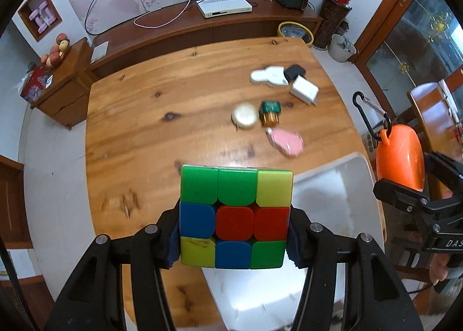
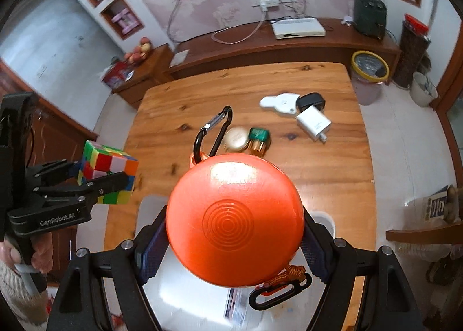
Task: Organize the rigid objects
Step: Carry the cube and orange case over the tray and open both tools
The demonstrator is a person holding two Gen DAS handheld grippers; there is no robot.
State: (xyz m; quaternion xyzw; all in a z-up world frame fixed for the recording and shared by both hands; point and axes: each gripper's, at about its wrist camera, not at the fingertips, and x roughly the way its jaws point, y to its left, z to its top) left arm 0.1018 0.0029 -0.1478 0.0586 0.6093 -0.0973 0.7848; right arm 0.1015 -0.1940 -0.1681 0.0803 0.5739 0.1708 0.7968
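Orange and round, the case [image 2: 235,219] sat clamped between my right gripper [image 2: 235,247] fingers, above the wooden bench [image 2: 179,105]. My left gripper [image 1: 234,240] fingers gripped the puzzle cube [image 1: 235,216] by its sides, held over the bench's near edge beside a white bin [image 1: 332,195].

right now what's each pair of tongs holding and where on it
Left tongs clamp the puzzle cube by two opposite side faces. Right tongs squeeze the orange round case across its widest sides.
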